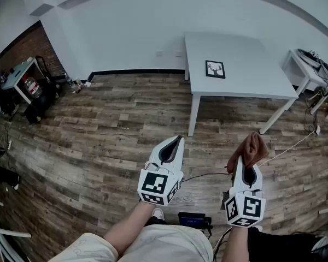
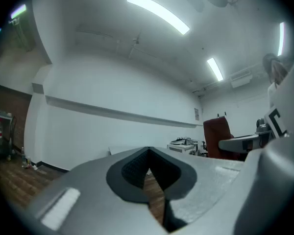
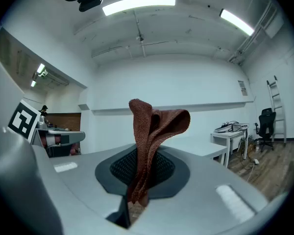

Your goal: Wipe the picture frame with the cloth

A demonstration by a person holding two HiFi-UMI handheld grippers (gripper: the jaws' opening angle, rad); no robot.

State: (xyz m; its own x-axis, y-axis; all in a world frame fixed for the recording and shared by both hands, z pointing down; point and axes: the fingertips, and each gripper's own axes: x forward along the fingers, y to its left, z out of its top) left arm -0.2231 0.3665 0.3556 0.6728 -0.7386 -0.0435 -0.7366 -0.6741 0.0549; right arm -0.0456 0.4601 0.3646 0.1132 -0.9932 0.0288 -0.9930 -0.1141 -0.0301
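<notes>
Up in the upper right-of-centre part of the head view, the picture frame (image 1: 215,69) lies flat on the white desk (image 1: 246,59), on the desk's left half and a little back from its near edge. Both tools sit low in that frame, well apart from the frame, with a stretch of wood floor (image 1: 115,119) between them and the desk. The right hand-held gripper (image 1: 247,167) is clamped on the rust-brown cloth (image 1: 250,149). Its own view shows the fabric pinched between the closed jaws, standing up and folding over past the tips. The left hand-held gripper (image 1: 176,144) has its jaws together with nothing between them; only floor shows through the recess behind the tips. The frame lies ahead of both and falls between them from side to side, up and slightly left of the cloth, up and to the right of the left tool. The cloth-bearing right side looks a touch nearer, which suits it for the wipe. The frame looks nearly square, so it offers no clear long axis, and its edges run roughly with the desk's edges. Wiping has not begun, and I judge that the coming move is mainly a forward approach to the desk's near side, carrying the cloth up and slightly leftward until it is over the frame.
</notes>
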